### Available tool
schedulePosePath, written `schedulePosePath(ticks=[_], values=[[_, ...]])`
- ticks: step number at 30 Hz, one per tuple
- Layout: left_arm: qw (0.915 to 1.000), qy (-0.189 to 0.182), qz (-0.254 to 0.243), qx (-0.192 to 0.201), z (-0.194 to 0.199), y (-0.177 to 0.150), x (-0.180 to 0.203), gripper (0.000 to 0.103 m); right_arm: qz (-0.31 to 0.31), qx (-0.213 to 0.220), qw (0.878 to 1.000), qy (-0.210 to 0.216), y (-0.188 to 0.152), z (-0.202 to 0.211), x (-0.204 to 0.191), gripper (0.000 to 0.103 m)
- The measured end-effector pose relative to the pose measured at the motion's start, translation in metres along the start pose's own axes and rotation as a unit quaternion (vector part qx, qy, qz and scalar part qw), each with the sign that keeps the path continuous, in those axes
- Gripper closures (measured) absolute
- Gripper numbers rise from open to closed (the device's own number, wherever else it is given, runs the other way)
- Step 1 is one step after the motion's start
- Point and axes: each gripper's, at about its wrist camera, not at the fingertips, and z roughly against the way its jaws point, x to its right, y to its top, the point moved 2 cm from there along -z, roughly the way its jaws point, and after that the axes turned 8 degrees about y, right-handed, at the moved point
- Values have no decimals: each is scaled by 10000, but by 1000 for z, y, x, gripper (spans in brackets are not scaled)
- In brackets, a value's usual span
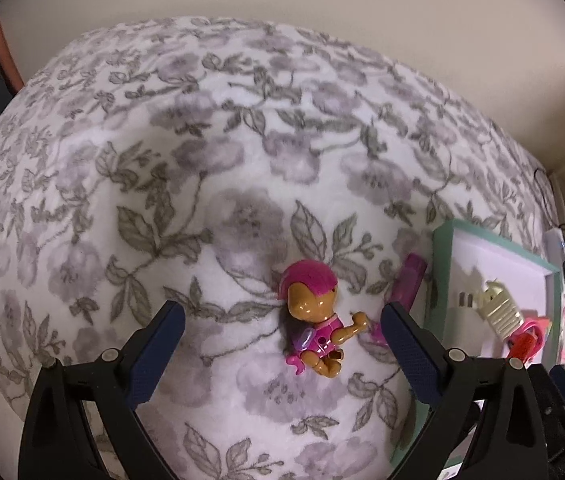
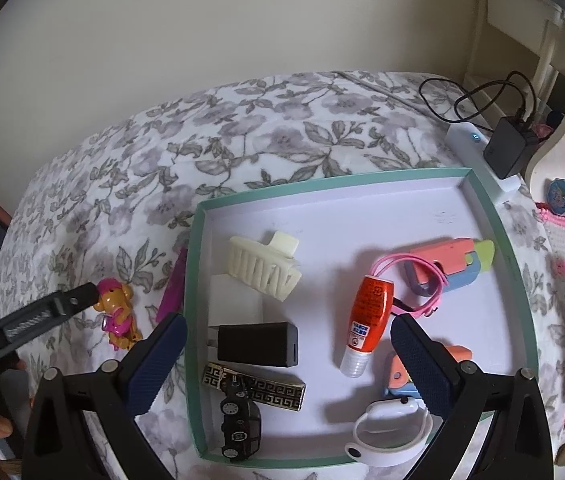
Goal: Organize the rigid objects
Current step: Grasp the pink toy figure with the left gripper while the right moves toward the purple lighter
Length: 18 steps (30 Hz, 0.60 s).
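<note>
Sorting mostly done; two items remain outside the tray [image 2: 198,320].

I see the toy figure [image 1: 314,320] between my left gripper's [image 1: 282,320] wide-apart jaws, ungripped; the right gripper [image 2: 288,340] hangs spread and empty over the tray; a magenta piece [image 1: 408,282] waits beside the left gripper's right finger.

A home bedroom: floral bedspread [image 2: 274,128], white furniture [image 2: 530,40], charger [image 2: 508,150] by the wall.

blanket [image 1: 162,140]: white, grey-lilac floral
toy figure [image 1: 314,320]: magenta and tan
tray [image 2: 196,280]: mint rim, white floor
bottle [image 2: 368,318], tray's 3 o'clock: orange-red
</note>
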Motion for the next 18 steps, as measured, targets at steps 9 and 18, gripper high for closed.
schedulePosePath(ticks=[9,18], values=[[9969,204,-612,-451,-26,-15,29,5,164,-165,9997,30,-3,-8,-10,0],[9966,145,-672,-457,-30,-17,31,24,151,-103,9998,106,-2,-7,-14,0]])
